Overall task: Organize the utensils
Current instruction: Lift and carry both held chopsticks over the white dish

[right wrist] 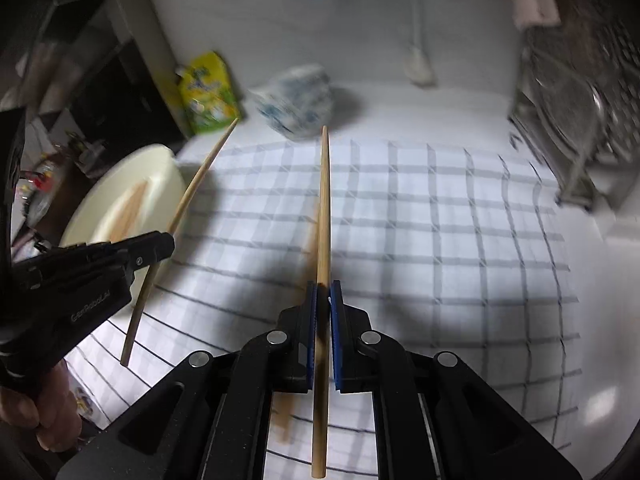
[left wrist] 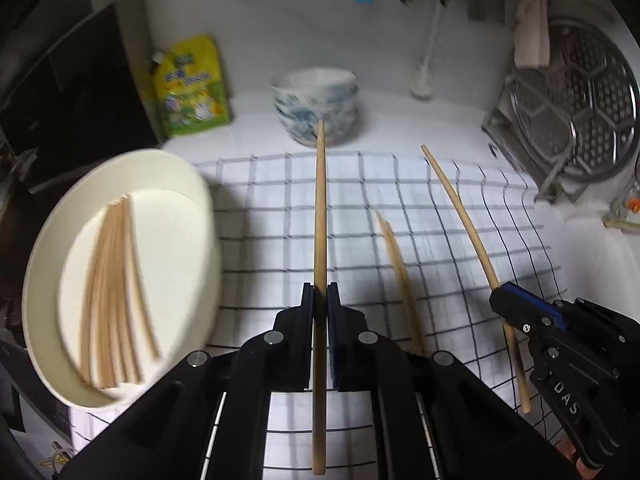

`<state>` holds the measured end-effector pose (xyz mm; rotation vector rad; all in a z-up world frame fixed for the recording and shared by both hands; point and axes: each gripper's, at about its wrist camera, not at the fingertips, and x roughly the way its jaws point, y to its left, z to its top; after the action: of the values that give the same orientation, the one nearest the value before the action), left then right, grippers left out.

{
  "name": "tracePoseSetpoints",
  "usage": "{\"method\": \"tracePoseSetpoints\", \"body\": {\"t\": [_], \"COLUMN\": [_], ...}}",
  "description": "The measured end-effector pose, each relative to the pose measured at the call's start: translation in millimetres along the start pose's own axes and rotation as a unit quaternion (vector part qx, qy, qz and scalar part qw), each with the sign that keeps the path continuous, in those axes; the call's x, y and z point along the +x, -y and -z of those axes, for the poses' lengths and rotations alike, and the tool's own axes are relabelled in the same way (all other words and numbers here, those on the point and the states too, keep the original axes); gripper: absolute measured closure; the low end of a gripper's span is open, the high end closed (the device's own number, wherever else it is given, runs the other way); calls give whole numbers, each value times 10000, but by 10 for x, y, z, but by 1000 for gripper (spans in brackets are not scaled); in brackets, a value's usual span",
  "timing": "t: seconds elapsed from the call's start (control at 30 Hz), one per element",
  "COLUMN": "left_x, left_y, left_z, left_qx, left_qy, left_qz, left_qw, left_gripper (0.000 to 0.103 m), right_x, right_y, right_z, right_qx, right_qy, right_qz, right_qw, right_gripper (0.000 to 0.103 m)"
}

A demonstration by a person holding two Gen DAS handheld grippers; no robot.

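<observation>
My left gripper is shut on a wooden chopstick that points forward over the checked cloth. My right gripper is shut on another wooden chopstick; it also shows at the right of the left wrist view with its chopstick. The left gripper and its chopstick show at the left of the right wrist view. A white tub tilted at the left holds several chopsticks. More loose chopsticks lie on the cloth between the grippers.
A stack of blue-patterned bowls stands beyond the cloth. A yellow-green pouch leans at the back left. A metal rack with a perforated steamer plate stands at the right. A white brush hangs against the back wall.
</observation>
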<state>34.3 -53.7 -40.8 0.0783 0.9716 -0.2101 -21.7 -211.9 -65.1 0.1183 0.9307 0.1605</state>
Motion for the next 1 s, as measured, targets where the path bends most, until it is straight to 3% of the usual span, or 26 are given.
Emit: {"method": "tracePoseSetpoints", "body": {"t": [0.27, 0.53, 0.73, 1.0], "left_x": [-333, -302, -118, 132], "left_y": [-965, -1762, -2118, -2239], "left_z": [-44, -39, -65, 8], "left_qx": [-526, -835, -839, -779], "left_qy": [238, 189, 80, -171], "left_qz": [-584, -1022, -1139, -946], "left_qw": [9966, 9911, 9899, 9923], "left_gripper": [96, 96, 96, 95], "right_x": [188, 582, 909, 1307], "right_y": [-882, -1744, -2178, -2284], "right_z": [-424, -675, -871, -709], "right_qx": [-405, -741, -874, -835], "right_qy": [148, -4, -127, -642], "right_qz": [-745, -1292, -1332, -1117], "right_qw": [9963, 9889, 9871, 9881], "right_gripper": [96, 96, 96, 96]}}
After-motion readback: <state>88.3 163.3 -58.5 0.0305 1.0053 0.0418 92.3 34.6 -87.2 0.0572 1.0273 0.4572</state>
